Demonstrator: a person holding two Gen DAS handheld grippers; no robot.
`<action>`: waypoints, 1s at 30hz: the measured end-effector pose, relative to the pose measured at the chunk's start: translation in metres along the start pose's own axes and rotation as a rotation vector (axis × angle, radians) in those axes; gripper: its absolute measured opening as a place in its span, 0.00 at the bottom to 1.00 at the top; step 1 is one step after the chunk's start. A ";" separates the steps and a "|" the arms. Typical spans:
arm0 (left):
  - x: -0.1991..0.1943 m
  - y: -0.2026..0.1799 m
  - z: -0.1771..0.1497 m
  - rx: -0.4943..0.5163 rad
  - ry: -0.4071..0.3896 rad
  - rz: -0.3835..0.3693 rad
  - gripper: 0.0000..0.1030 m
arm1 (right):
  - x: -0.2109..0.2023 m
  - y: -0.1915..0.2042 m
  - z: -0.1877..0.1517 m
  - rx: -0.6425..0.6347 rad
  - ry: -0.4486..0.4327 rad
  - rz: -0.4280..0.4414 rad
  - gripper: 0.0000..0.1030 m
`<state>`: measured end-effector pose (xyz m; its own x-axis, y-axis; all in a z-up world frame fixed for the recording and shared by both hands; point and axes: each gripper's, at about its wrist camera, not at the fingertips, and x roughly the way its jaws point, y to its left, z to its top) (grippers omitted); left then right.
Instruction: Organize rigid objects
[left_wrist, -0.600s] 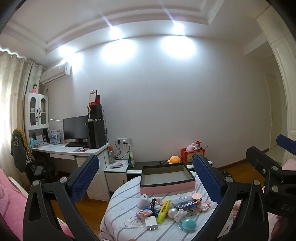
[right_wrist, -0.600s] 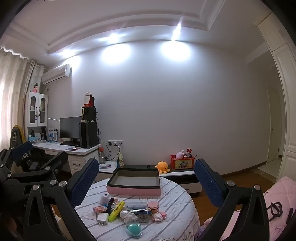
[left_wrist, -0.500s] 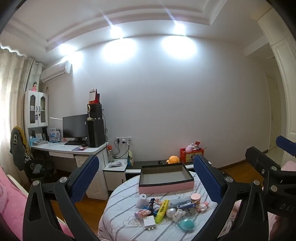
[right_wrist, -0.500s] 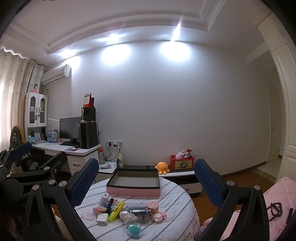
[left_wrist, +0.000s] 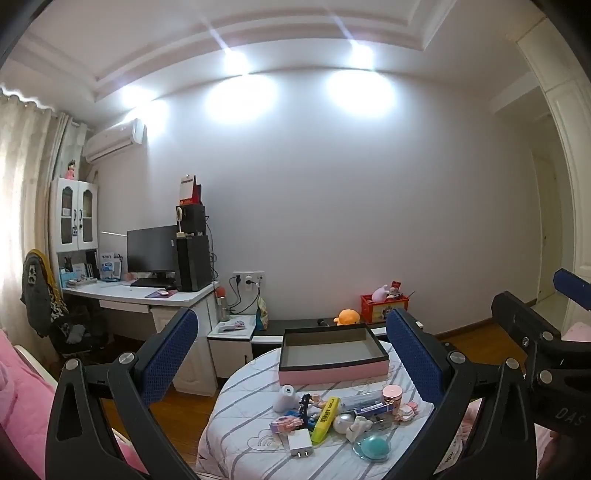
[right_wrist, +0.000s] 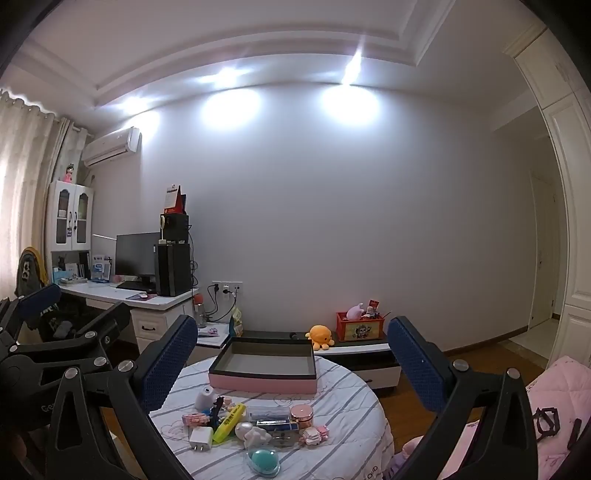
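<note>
left wrist: both grippers' jaws wide, empty; rectangular pink box (left_wrist: 332, 356), round striped table (left_wrist: 258, 439).

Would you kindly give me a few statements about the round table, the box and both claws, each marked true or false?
1. The pink box holds several items. False: its inside looks bare.
2. The left claw is open and grips nothing. True.
3. The yellow highlighter lies inside the box. False: it lies on the round table, among the loose items nearer the camera than the box.
4. The white charger plug rests on the table. True.
5. The right claw is shut on the teal egg-shaped case. False: it is open, and the case lies on the table.
</note>
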<state>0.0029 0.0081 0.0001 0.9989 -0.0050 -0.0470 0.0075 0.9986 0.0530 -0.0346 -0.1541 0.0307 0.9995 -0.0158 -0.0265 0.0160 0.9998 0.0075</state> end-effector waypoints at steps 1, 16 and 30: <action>-0.001 0.000 0.000 0.001 -0.002 0.000 1.00 | -0.003 0.001 0.002 -0.002 -0.004 -0.001 1.00; -0.005 0.001 0.005 0.002 -0.001 0.000 1.00 | -0.003 0.000 0.002 -0.001 0.003 -0.003 1.00; -0.007 0.002 0.008 0.003 0.004 0.003 1.00 | -0.002 0.000 0.002 -0.010 0.009 -0.007 1.00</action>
<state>-0.0036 0.0100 0.0081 0.9987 -0.0022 -0.0509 0.0051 0.9984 0.0560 -0.0363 -0.1541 0.0326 0.9991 -0.0229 -0.0352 0.0228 0.9997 -0.0028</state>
